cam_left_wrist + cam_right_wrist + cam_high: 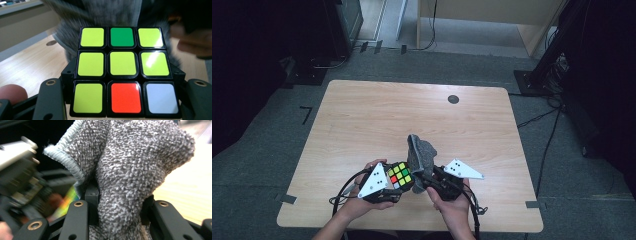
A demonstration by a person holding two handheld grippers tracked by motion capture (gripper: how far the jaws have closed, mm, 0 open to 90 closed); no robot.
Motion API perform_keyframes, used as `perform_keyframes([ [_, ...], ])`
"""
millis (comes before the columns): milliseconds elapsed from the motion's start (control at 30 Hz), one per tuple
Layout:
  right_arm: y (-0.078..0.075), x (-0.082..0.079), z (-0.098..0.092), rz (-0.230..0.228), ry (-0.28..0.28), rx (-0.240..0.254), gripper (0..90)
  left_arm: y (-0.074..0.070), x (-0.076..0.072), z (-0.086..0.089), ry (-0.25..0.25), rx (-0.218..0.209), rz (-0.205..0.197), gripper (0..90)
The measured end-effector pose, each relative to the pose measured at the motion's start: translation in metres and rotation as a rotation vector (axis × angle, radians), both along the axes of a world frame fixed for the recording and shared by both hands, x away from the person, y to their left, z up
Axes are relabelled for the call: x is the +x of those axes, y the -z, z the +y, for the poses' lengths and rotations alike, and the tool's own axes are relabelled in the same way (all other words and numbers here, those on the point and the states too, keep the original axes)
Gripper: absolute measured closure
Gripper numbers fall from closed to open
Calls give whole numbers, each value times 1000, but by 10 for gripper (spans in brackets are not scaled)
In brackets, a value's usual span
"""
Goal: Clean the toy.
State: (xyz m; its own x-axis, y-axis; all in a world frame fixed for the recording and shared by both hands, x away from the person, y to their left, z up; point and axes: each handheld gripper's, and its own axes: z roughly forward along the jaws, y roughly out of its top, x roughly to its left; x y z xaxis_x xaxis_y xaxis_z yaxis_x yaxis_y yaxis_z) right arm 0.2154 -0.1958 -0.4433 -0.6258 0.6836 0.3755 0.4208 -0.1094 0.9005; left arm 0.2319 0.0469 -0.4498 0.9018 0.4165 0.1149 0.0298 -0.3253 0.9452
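A puzzle cube with a mostly yellow top face is clamped between the black jaws of my left gripper, held above the table's near edge. In the left gripper view the cube shows yellow, green, red and white stickers. A grey knitted cloth stands bunched up in my right gripper, which is shut on it. In the right gripper view the cloth rises between the jaws and touches the cube's right side, where a blurred bit of the cube shows behind it.
The wooden table stretches away beyond both hands. A small dark round disc is set in the table near its far edge. Grey carpet, cables and dark stands surround the table.
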Motion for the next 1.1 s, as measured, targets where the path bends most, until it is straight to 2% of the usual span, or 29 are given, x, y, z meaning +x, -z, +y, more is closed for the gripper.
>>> perform_keyframes([
  [133,19,12,-9,86,62,-51,638,-3,6,10,-23,-47,21,341],
  [167,19,12,-9,86,62,-51,638,-3,6,10,-23,-47,21,341],
  [200,27,16,-10,108,77,-108,634,-3,9,13,-46,-57,35,341],
  [267,35,20,-8,105,90,-204,618,-2,12,16,-60,-67,48,341],
  [300,35,20,-8,105,90,-204,618,-2,12,16,-60,-67,48,341],
  [333,43,23,-4,109,83,-276,587,-3,13,17,-66,-75,54,341],
  [467,52,26,4,85,56,-381,443,-4,15,19,-72,-86,63,341],
  [500,52,26,4,85,56,-381,443,-4,15,19,-72,-86,63,341],
  [600,48,23,6,17,47,-384,366,-4,16,20,-89,-95,76,341],
  [767,38,20,3,-76,60,-387,313,-7,22,26,-112,-137,120,341],
  [900,27,15,0,-165,75,-345,304,-12,26,31,-130,-158,138,341],
  [933,27,15,0,-165,75,-345,304,-12,26,31,-130,-158,138,340],
  [967,21,12,1,-208,65,-324,296,-15,27,33,-132,-169,146,341],
  [1000,18,10,2,-228,55,-316,294,-17,27,33,-130,-175,152,340],
  [1100,16,4,13,-290,2,-323,278,-21,27,30,-131,-171,159,340],
])
